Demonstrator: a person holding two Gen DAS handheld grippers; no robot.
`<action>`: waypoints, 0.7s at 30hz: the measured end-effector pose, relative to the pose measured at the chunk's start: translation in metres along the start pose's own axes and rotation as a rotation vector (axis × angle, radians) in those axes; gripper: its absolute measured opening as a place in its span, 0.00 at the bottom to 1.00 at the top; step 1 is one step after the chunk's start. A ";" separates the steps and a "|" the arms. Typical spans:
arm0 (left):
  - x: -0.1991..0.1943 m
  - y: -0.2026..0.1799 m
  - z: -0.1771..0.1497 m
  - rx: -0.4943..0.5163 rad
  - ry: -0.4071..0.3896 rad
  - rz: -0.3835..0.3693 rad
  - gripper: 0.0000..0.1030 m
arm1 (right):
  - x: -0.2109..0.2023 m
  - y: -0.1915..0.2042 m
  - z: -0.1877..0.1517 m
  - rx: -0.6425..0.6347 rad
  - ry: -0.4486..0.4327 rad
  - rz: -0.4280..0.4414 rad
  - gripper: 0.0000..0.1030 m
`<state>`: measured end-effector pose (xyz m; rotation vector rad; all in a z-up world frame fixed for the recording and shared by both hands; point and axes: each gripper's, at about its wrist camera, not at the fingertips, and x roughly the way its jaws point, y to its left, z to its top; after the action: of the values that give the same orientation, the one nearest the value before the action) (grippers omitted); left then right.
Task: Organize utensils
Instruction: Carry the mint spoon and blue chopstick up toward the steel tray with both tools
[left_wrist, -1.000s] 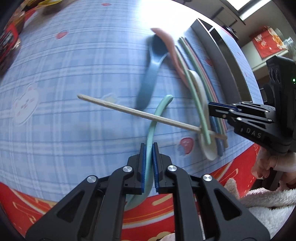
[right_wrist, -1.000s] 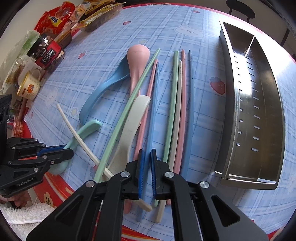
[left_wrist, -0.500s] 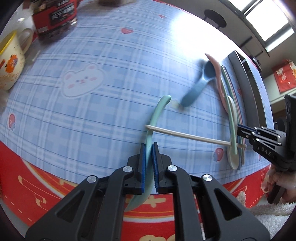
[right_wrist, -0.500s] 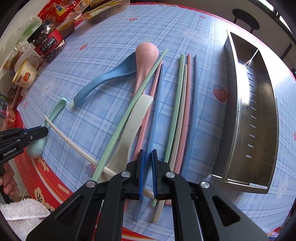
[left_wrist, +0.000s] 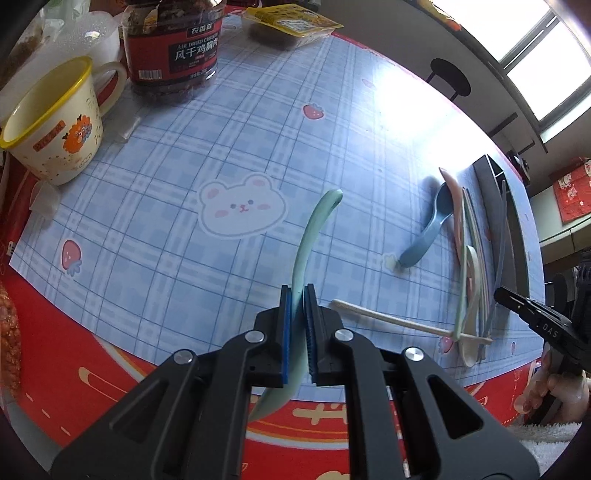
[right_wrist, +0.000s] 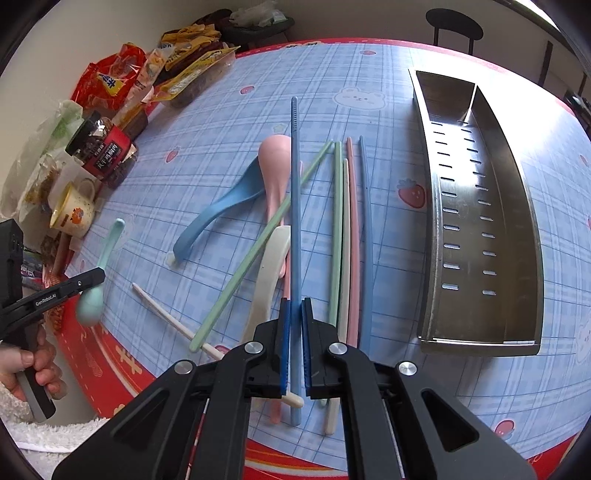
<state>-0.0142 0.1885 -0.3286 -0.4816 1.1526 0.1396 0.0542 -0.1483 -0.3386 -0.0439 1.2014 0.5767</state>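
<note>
My left gripper (left_wrist: 298, 291) is shut on a mint green spoon (left_wrist: 310, 232) and holds it above the table's left front edge; the spoon also shows in the right wrist view (right_wrist: 105, 266). My right gripper (right_wrist: 294, 306) is shut on a blue chopstick (right_wrist: 294, 206), lifted over the pile. On the cloth lie a blue spoon (right_wrist: 218, 212), a pink spoon (right_wrist: 275, 162), a cream spoon (right_wrist: 267, 273), a green chopstick (right_wrist: 258, 247), a cream chopstick (right_wrist: 166, 317) and several more chopsticks (right_wrist: 349, 236). A steel utensil tray (right_wrist: 517, 221) stands to the right.
A yellow-rimmed mug (left_wrist: 51, 122), a jar of dried snacks (left_wrist: 173, 48) and snack packets (right_wrist: 184, 66) crowd the far left of the table. A black stool (right_wrist: 454, 22) stands beyond the far edge. The table's red front edge (left_wrist: 92, 369) is close.
My left gripper has carried the mint spoon up and left, away from the pile. My right gripper has lifted the blue chopstick off the cloth.
</note>
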 end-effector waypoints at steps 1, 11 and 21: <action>-0.002 -0.002 0.000 0.004 -0.002 -0.013 0.11 | -0.002 0.000 0.000 0.003 -0.002 0.006 0.06; -0.007 -0.050 0.014 0.020 -0.009 -0.146 0.11 | -0.023 -0.013 0.003 0.042 -0.078 0.036 0.06; -0.011 -0.095 0.034 0.056 -0.009 -0.212 0.11 | -0.052 -0.036 0.015 0.111 -0.153 0.049 0.06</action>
<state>0.0432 0.1201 -0.2800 -0.5492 1.0868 -0.0739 0.0709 -0.1948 -0.2966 0.1219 1.0854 0.5454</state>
